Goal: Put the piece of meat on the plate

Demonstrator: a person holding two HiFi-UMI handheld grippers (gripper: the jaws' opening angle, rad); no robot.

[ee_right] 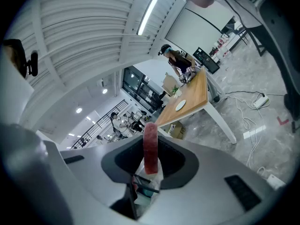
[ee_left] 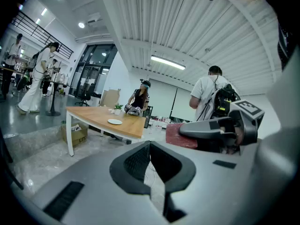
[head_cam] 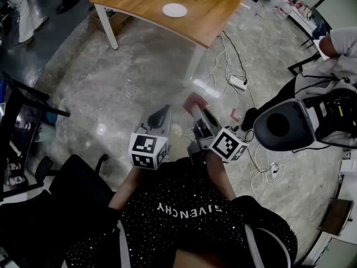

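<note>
The wooden table (head_cam: pixel 139 1) is where this has to finish, and it stands well apart from the person across stone floor. The step in hand looks like the carry, so it seems best to walk square up to the table's near edge before reaching. The right gripper (head_cam: pixel 199 115), short of the table, is clenched on the task's thing and wants a steady, level squeeze. The left gripper (head_cam: pixel 162 115) has its jaws together on nothing and is best held clear. The white plate (head_cam: pixel 174 10) sits about mid-table, back from every edge, so the reach must cross the near edge first. The piece of meat (ee_right: pixel 151 146), a red slab on edge between the right pads, juts past the tips and might sag or slip if tilted. The floor before the table's front is bare. A black chair (head_cam: pixel 287 124) stands off the table's right corner. Cables and a power strip (head_cam: pixel 238 82) lie by the table's nearest leg, so its left front looks safer.
</note>
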